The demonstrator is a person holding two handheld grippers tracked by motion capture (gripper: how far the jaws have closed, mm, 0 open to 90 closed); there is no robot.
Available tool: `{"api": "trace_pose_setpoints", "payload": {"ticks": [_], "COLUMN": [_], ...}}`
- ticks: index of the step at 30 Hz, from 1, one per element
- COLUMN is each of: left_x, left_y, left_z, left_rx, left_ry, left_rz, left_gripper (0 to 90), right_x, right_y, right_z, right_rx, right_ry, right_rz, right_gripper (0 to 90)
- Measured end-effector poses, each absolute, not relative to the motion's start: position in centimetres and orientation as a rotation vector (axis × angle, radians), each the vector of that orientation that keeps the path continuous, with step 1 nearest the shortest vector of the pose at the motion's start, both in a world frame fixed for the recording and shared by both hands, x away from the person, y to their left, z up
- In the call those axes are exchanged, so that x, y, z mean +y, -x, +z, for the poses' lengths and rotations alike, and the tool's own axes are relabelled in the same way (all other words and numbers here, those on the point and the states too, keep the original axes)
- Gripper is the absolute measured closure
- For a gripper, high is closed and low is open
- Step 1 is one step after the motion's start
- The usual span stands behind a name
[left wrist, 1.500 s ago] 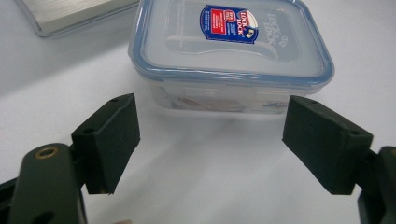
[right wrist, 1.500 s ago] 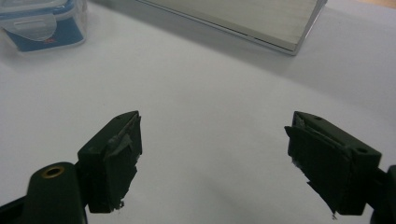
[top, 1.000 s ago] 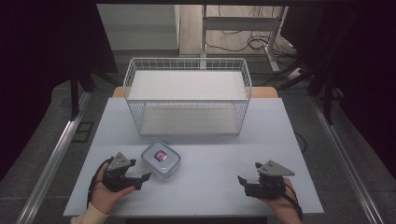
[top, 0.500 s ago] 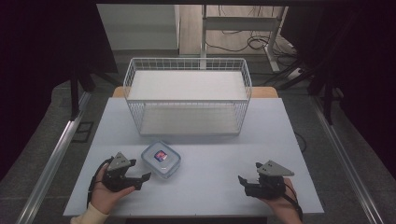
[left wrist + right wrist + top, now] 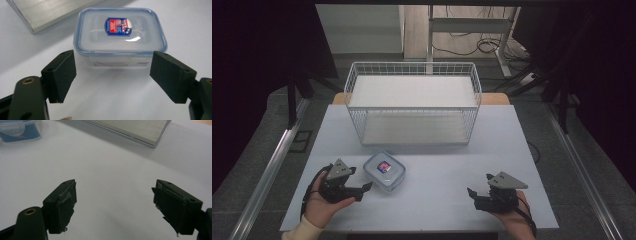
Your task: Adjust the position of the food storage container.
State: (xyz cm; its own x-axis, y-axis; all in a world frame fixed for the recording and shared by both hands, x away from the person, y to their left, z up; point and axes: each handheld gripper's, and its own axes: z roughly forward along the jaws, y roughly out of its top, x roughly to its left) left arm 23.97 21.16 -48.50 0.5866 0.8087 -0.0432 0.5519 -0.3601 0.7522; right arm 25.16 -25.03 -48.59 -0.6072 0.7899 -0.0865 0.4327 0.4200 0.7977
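the lidded food box (image 5: 120, 37) sits on the counter (image 5: 442, 185) in front of the wire basket (image 5: 412, 102), not yet gripped. the left tongs (image 5: 112, 72) are spread just before it; the right tongs (image 5: 113, 202) are spread too, well apart. grasping and lifting are left.
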Motion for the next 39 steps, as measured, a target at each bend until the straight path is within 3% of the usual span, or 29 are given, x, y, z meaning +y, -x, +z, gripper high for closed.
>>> {"api": "trace_pose_setpoints", "payload": {"ticks": [4, 7, 9, 11, 12, 17, 21, 39], "left_x": [20.8, 20.6, 20.2, 19.8, 19.4, 18.5, 17.8, 15.4], "left_y": [-24.1, -24.1, -24.1, -24.1, -24.0, -24.1, -24.3, -25.6], "left_z": [-47.3, -47.0, -46.9, -46.9, -47.0, -47.6, -48.3, -51.1], "left_rx": [1.062, 1.044, 1.029, 1.005, 0.986, 0.944, 0.927, 0.917], "left_ry": [-2.115, -2.166, -2.240, -2.297, -2.337, -2.384, -2.413, -2.419], "left_rz": [0.431, 0.423, 0.414, 0.388, 0.360, 0.330, 0.303, 0.216], "left_gripper": [22.6, 30.2, 48.7, 53.0, 61.9, 85.4, 89.2, 89.5], "right_x": [-25.1, -25.2, -25.3, -25.3, -25.3, -25.2, -25.3, -25.4], "right_y": [-25.2, -25.3, -25.3, -25.3, -25.4, -25.4, -25.4, -25.6], "right_z": [-48.6, -48.6, -48.6, -48.6, -48.6, -48.7, -48.7, -49.1], "right_rx": [2.223, 2.220, 2.221, 2.218, 2.218, 2.222, 2.220, 2.236], "right_ry": [-1.035, -1.042, -1.045, -1.046, -1.048, -1.052, -1.055, -1.069], "right_rz": [1.055, 1.049, 1.048, 1.049, 1.048, 1.039, 1.036, 1.012], "right_gripper": [18.7, 18.7, 18.7, 18.7, 18.7, 18.6, 18.7, 18.7]}}
